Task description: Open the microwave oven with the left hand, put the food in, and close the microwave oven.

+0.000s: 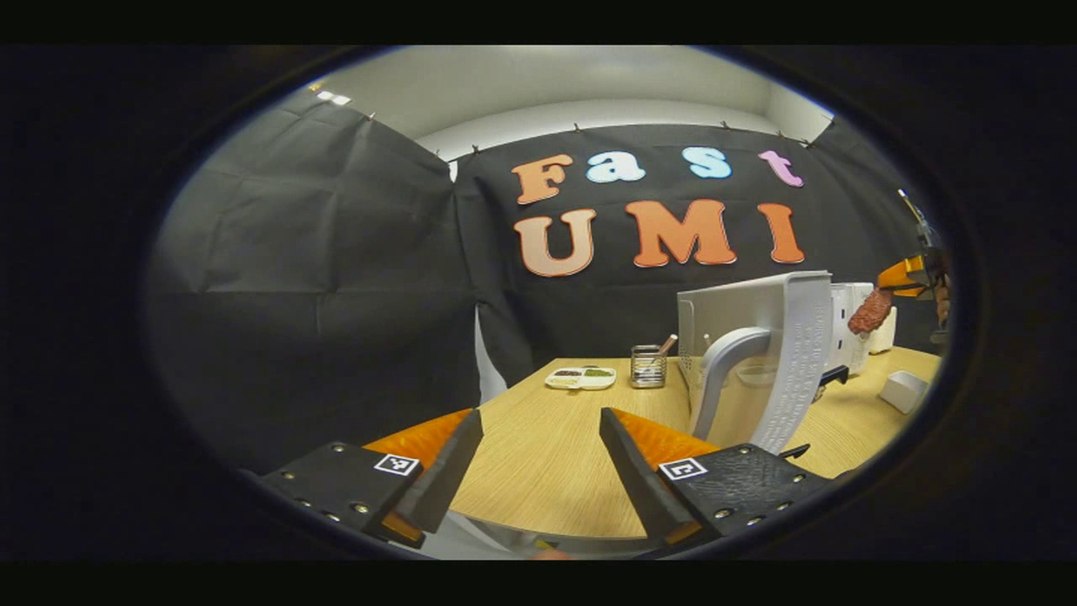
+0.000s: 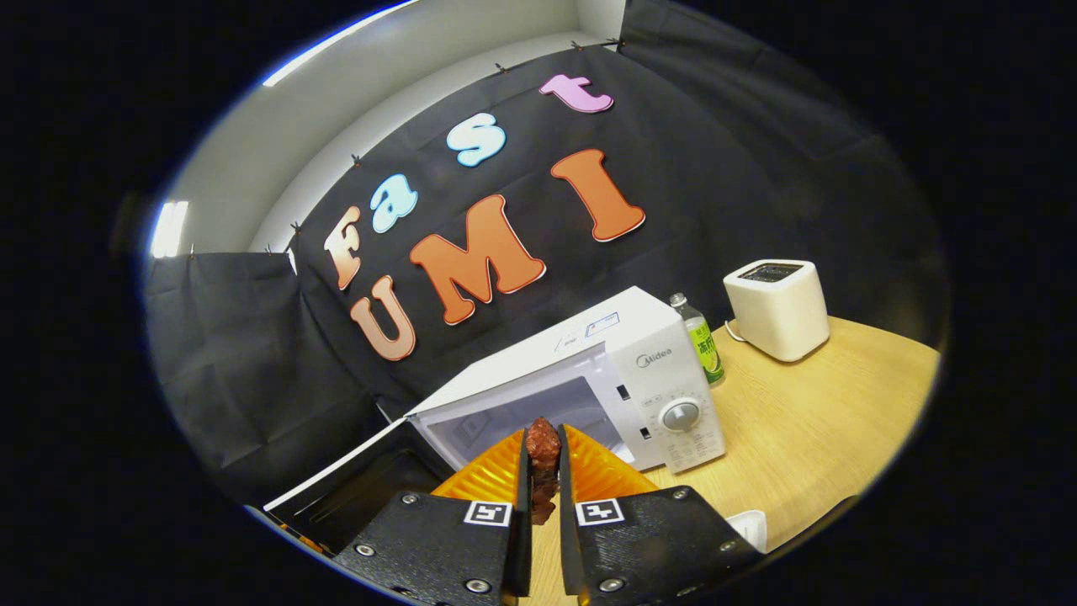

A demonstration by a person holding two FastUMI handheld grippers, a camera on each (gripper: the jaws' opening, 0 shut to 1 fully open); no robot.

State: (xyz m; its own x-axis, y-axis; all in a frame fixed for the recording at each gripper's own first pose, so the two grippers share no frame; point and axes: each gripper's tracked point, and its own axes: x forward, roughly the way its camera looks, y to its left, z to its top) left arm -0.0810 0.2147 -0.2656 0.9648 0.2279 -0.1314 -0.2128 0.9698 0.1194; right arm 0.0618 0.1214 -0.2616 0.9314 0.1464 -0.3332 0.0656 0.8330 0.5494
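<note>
Left gripper [image 1: 538, 442]: fingers spread wide, nothing between them; hangs over the near edge of the light wood-grain table [image 1: 538, 471], just left of the open door.
Right gripper [image 2: 543, 471]: clamped on a reddish-brown chunk of meat-like food [image 2: 543, 459], both fingers pressing its sides; held up in front of the microwave opening, off the table. In left gripper view it sits far right [image 1: 913, 282], cut by the view's edge, food [image 1: 871, 311] hanging from it beside the oven body.
Microwave: white box-shaped microwave oven [image 2: 639, 370] w/ round dial, at mid table near the back wall; cavity open and pale inside.
Door: white microwave door w/ curved grey handle [image 1: 757, 353] swung wide open toward the front-left; in right gripper view its dark inner face [image 2: 362, 497] is partly cut off at the lower edge.
Hidden/unclear: cavity floor blocked by right gripper's fingers and the food; whether a turntable is inside, can't tell. Back of oven body hidden behind the door in left gripper view.
Other items: white sectioned dish w/ dark and green bits [image 1: 580, 378] and wire-mesh metal cup w/ a utensil [image 1: 648, 366] far back-left; small white rectangular container [image 1: 903, 390] at right; green-labelled clear bottle [image 2: 700, 341] just beside the oven's right side; white cube-shaped toaster [image 2: 776, 307] further right, apart from bottle.
Open room: bare table stretch between left gripper and dish; bare stretch right of oven front up to table edge.
</note>
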